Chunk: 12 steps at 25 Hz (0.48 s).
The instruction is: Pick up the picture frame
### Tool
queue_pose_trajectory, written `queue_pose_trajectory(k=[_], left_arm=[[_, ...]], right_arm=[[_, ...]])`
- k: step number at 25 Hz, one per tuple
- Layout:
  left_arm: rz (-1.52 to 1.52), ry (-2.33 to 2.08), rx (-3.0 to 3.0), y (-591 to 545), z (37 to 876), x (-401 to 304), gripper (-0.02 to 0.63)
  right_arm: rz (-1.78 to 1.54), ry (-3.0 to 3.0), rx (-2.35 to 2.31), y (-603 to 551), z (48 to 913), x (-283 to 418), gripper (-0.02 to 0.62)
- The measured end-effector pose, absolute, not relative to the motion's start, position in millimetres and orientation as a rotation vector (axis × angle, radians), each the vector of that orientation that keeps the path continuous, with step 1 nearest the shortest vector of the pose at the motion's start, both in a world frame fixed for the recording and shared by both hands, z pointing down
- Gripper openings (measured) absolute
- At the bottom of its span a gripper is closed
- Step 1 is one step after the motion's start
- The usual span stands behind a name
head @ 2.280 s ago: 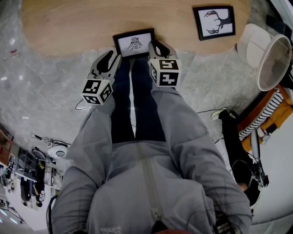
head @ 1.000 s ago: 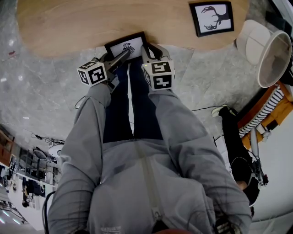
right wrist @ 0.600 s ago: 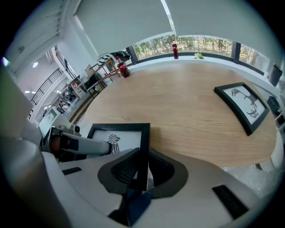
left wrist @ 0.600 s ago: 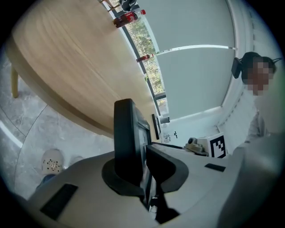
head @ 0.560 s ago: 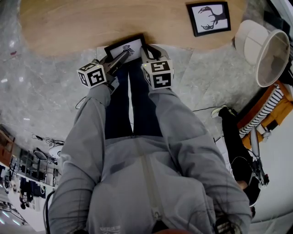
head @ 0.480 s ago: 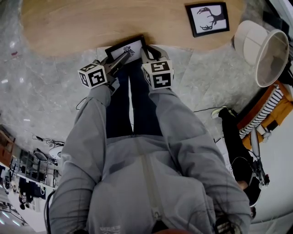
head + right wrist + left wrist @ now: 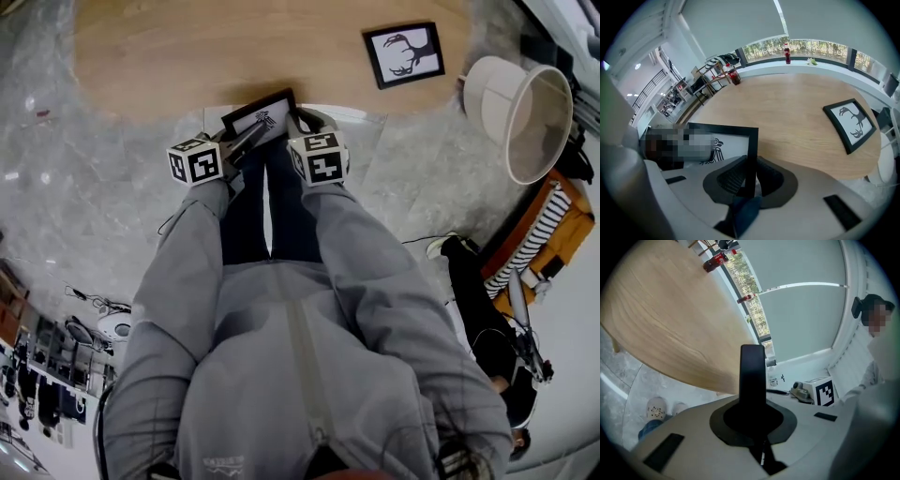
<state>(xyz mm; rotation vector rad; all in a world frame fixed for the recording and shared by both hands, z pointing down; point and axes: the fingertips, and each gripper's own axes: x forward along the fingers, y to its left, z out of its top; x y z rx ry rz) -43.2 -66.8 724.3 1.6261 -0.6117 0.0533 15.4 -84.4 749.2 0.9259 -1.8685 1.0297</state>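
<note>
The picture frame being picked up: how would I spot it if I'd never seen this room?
Find the big oval wooden table. At its near edge, a black picture frame is clamped between the left gripper and the right gripper. It shows a small bird figure, while the other frame, lying flat farther right on the table, shows an antlered animal.

The head view looked steeply down from the person's head onto the table [image 7: 187, 47], while each gripper view sat close behind its own jaws, the left facing along the table's edge, the right across the tabletop, all three sharing the picture frame [image 7: 258, 114].
</note>
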Motion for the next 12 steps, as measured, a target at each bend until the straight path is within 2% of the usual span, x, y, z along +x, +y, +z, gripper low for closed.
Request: queue_pose_trajectory(k=[12], left_arm=[[0.093,-0.66,1.698,-71,613,-49,0.025]], right_arm=[[0.967,-1.9,0.92,-90,640,8,0.08]])
